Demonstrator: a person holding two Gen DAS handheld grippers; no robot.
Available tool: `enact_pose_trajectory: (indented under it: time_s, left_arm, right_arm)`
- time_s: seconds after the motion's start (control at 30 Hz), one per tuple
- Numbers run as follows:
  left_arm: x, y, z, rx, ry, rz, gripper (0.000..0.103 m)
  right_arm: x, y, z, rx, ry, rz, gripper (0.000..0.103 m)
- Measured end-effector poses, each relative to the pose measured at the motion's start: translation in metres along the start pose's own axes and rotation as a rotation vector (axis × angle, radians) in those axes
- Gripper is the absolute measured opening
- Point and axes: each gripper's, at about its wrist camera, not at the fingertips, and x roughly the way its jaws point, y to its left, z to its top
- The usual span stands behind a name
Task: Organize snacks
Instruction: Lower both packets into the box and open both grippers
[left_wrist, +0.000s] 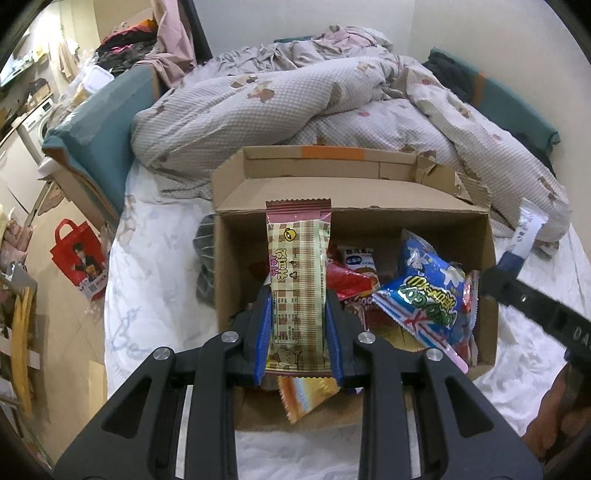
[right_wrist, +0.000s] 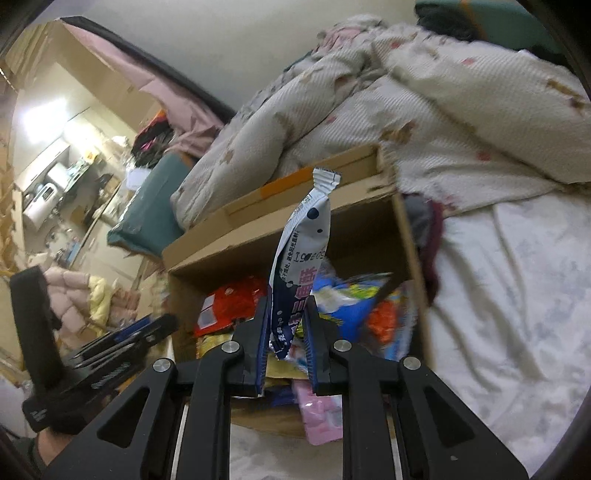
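An open cardboard box (left_wrist: 484, 236) of mixed snack packets sits on the bed. My left gripper (left_wrist: 298, 295) is shut on a long cream-and-brown plaid snack bar (left_wrist: 299, 280), held upright above the box's near side. My right gripper (right_wrist: 286, 314) is shut on a slim white-and-navy packet (right_wrist: 303, 243), held upright over the same box (right_wrist: 229, 236). In the box lie a blue star-print bag (left_wrist: 432, 291), red packets (left_wrist: 347, 280) and an orange wrapper (left_wrist: 306, 397). The right gripper shows at the right edge of the left wrist view (left_wrist: 532, 295); the left gripper shows at the left of the right wrist view (right_wrist: 122, 343).
A crumpled bear-print duvet (left_wrist: 295, 99) lies behind the box. White sheet (left_wrist: 155, 295) surrounds it. A teal-covered headboard (left_wrist: 99, 129) and a red shopping bag (left_wrist: 81, 258) on the floor are to the left. A pink packet (right_wrist: 321, 417) hangs over the box's near edge.
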Motion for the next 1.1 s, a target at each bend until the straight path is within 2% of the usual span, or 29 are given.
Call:
enact_pose_trajectory:
  time_s: [0.23, 0.47, 0.57, 0.63, 0.67, 0.7, 0.77, 0.8, 0.83, 1.1]
  left_arm:
    - [0.018, -0.015, 0.001, 0.022, 0.027, -0.006, 0.023]
    - [0.027, -0.013, -0.003, 0.03, 0.04, 0.037, 0.024]
    - [0.025, -0.009, -0.002, 0.022, 0.039, 0.043, 0.034]
    - [0.021, -0.008, -0.001, 0.025, 0.027, 0.063, 0.06]
    - [0.02, -0.007, 0.0, 0.023, 0.021, 0.085, 0.066]
    - [0.018, -0.006, 0.0, 0.015, 0.015, 0.108, 0.075]
    - [0.014, -0.003, 0.0, 0.001, 0.016, 0.114, 0.078]
    - [0.013, -0.002, 0.0, -0.004, 0.017, 0.116, 0.078]
    - [0.011, 0.001, 0.0, -0.01, 0.017, 0.105, 0.078]
    - [-0.013, 0.019, -0.005, -0.04, -0.01, 0.089, 0.078]
  right_arm:
    - [0.036, 0.018, -0.002, -0.055, 0.143, 0.111, 0.018]
    - [0.064, 0.031, -0.011, -0.11, 0.255, 0.115, 0.019]
    - [0.066, 0.033, -0.013, -0.116, 0.267, 0.091, 0.022]
    - [0.066, 0.031, -0.013, -0.111, 0.263, 0.079, 0.022]
    - [0.064, 0.03, -0.013, -0.108, 0.256, 0.068, 0.022]
    - [0.062, 0.029, -0.013, -0.108, 0.247, 0.063, 0.024]
    - [0.057, 0.027, -0.011, -0.107, 0.222, 0.042, 0.051]
    - [0.052, 0.025, -0.01, -0.095, 0.201, 0.037, 0.071]
    - [0.049, 0.024, -0.008, -0.087, 0.185, 0.044, 0.082]
    - [0.02, 0.018, -0.004, -0.034, 0.123, 0.027, 0.086]
